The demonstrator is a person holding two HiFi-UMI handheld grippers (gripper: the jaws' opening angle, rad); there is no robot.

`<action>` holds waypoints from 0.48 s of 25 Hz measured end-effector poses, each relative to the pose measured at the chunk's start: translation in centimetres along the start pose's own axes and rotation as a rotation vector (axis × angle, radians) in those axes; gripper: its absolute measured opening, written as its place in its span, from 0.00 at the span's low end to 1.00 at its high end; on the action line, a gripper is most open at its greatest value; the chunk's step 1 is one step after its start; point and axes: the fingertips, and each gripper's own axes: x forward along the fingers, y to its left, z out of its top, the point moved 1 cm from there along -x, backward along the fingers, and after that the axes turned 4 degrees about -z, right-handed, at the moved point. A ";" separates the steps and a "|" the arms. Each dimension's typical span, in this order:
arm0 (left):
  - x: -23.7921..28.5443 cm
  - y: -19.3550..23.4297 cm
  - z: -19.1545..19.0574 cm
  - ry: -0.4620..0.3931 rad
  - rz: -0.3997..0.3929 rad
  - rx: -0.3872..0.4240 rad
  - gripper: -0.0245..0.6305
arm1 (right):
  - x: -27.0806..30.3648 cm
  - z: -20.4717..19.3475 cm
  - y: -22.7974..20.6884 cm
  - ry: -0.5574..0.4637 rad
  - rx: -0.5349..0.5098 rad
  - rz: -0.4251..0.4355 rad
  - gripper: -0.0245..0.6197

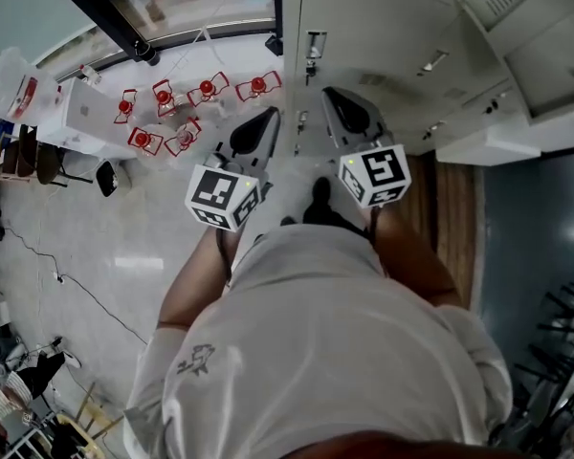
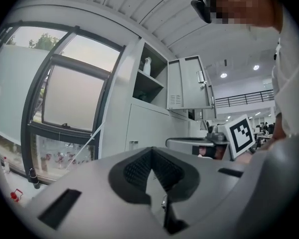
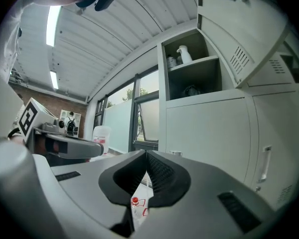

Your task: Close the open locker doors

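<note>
A bank of grey lockers (image 1: 383,46) stands right in front of me. One upper compartment (image 3: 192,78) is open, with a white spray bottle (image 3: 184,54) on its shelf, and its door (image 3: 234,29) is swung out to the right. From the left gripper view the same compartment (image 2: 148,86) and open door (image 2: 189,83) show above closed doors. My left gripper (image 2: 152,150) is held level toward the lockers, shut and empty. My right gripper (image 3: 146,152) is beside it, also shut with nothing between its fingers. Both grippers, left (image 1: 268,118) and right (image 1: 335,96), stay short of the locker fronts.
Several red stools (image 1: 187,113) stand on the pale floor to the left, near a white table (image 1: 86,113) and a large window (image 2: 70,93). A water jug (image 3: 102,136) is by the window. A wooden floor strip (image 1: 454,228) runs at the right.
</note>
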 end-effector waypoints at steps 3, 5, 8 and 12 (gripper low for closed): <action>0.6 -1.0 -0.4 0.003 -0.031 -0.007 0.04 | -1.8 0.9 0.0 -0.014 -0.007 0.027 0.04; 1.1 -1.7 -0.5 0.005 -0.054 -0.009 0.04 | -3.1 1.3 -0.3 -0.013 -0.009 0.034 0.04; 1.6 -3.2 -0.6 0.013 -0.098 0.010 0.04 | -5.2 2.2 -0.7 -0.017 -0.025 0.033 0.04; 2.4 -4.9 -0.3 0.016 -0.137 0.031 0.04 | -7.9 3.6 -1.6 -0.021 -0.034 0.040 0.04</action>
